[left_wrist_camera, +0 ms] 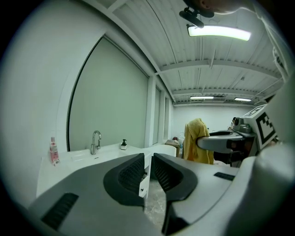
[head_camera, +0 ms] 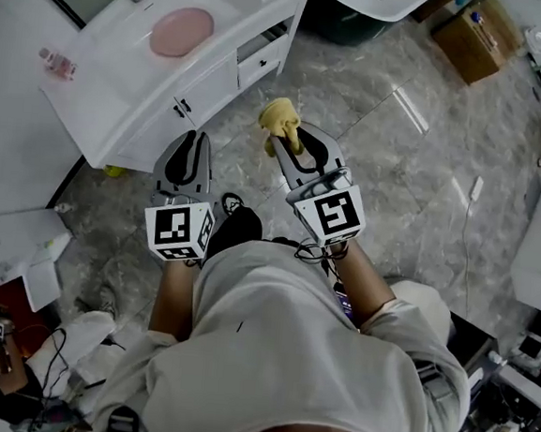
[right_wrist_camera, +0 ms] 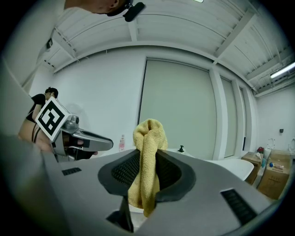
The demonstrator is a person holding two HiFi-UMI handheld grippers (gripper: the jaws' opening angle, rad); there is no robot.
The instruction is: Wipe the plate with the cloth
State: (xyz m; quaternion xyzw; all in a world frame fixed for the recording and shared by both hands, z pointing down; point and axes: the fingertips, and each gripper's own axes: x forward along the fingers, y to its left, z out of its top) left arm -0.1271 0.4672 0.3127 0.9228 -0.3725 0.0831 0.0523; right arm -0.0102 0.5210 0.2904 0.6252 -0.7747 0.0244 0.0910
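Pinching a yellow cloth [right_wrist_camera: 147,161] upright between its jaws, right gripper [head_camera: 284,142] was closed on it; left gripper [head_camera: 193,140] beside it, jaws nearly together, held nothing.

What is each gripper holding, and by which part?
The right gripper is shut on the yellow cloth, gripping its bunched middle; both ends stick out. The left gripper holds nothing, jaws drawn together.

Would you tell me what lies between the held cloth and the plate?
In the head view, only the white cabinet's drawer fronts and bare countertop separate cloth from plate.
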